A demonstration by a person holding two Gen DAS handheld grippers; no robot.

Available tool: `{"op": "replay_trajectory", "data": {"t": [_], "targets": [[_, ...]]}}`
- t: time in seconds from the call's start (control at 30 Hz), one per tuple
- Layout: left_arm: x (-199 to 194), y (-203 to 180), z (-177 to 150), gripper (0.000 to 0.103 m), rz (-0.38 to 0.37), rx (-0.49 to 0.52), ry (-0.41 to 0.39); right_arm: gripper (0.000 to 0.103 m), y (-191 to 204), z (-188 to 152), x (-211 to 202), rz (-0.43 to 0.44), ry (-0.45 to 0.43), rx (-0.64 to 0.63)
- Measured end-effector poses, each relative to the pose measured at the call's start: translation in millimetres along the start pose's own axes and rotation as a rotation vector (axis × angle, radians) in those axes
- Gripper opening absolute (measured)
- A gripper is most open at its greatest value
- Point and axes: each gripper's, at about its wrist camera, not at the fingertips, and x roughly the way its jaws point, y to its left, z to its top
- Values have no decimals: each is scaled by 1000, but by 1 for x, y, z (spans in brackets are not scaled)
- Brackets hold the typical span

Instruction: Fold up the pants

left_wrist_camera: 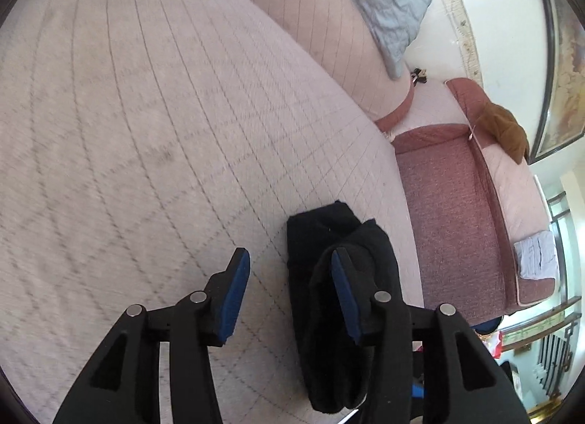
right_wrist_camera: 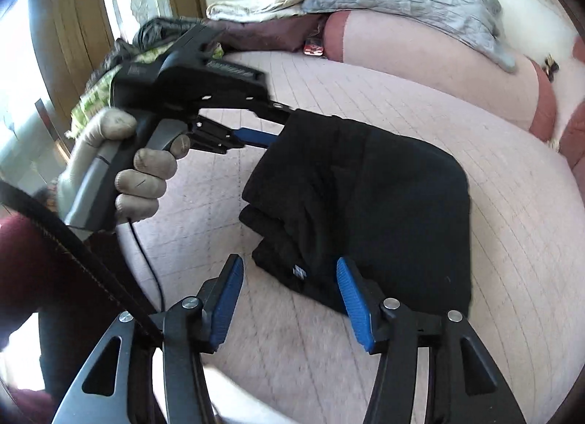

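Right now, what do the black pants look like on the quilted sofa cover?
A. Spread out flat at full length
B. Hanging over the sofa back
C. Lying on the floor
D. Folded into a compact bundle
D: in the right wrist view the black pants lie in stacked layers as a compact bundle on the quilted sofa cover, between the left gripper and the right gripper.

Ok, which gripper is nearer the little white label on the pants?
Right. The right gripper has the white label just ahead, between its open fingertips; the left gripper sits at the far edge of the pants.
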Motion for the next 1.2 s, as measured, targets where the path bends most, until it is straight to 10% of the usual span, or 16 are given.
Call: {"op": "replay_trajectory", "data": {"t": [0.33,0.53,0.83,1.1,1.2], "targets": [[-11,-48,-14,47,-52,85,-15,58,-88,27,-25,-142,-86,226],[69,-59,-21,49,146,141,93,60,-111,15,16,-134,8,328],[6,-47,-24,64,89,66,-44,68,-143,-1,3,14,-27,453],[44,-38,-55,67,40,33,88,68,-192,1,38,224,-11,651],[60,-49,-52,88,-2,39,71,68,-200,0,59,325,5,716]]}}
